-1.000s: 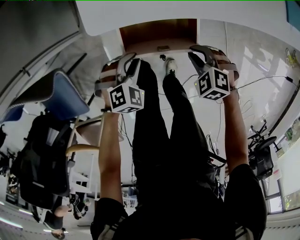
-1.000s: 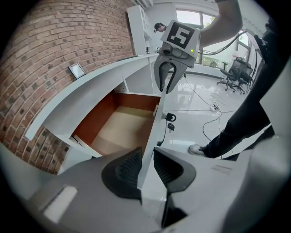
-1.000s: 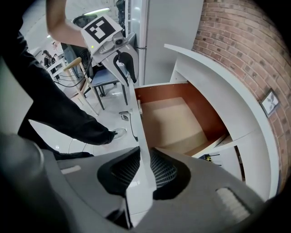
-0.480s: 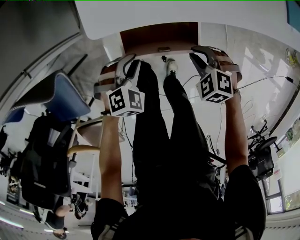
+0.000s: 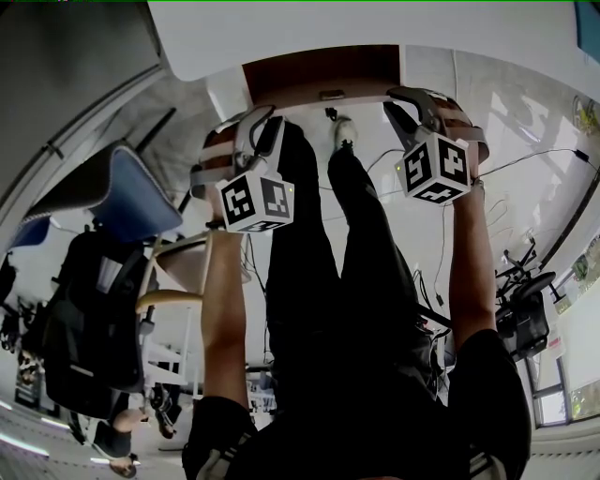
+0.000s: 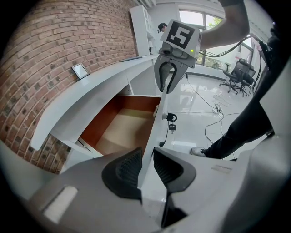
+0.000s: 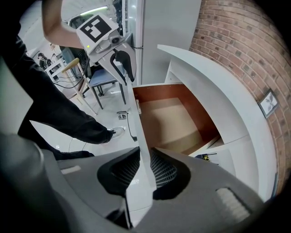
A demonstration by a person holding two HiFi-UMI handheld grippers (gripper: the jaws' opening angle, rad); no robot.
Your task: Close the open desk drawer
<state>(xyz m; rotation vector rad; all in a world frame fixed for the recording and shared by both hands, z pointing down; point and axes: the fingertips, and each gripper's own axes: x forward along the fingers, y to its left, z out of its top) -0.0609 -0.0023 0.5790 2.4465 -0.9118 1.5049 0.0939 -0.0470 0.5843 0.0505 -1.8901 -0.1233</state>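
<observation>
The desk drawer (image 5: 319, 70) stands open under the white desk top (image 5: 375, 28), its brown inside (image 6: 122, 129) bare. My left gripper (image 6: 146, 164) is shut on the top edge of the white drawer front (image 6: 157, 123), one pad on each face. My right gripper (image 7: 144, 168) clamps the same drawer front (image 7: 138, 123) further along. In the head view the left gripper (image 5: 258, 117) and the right gripper (image 5: 412, 97) sit at the two ends of the front. Each gripper view shows the other one: the right gripper (image 6: 169, 79) and the left gripper (image 7: 123, 68).
Keys (image 6: 171, 118) hang from the lock in the drawer front. The person's legs (image 5: 347, 281) stand between the arms. A blue chair (image 5: 122, 192) and a dark bag (image 5: 80, 319) are at the left. Cables (image 5: 525, 159) and an office chair (image 5: 520, 319) lie to the right. A brick wall (image 6: 54, 50) backs the desk.
Both grippers have edged a little toward the desk with the drawer front, and slightly less of the brown inside shows. Both grips are unchanged.
</observation>
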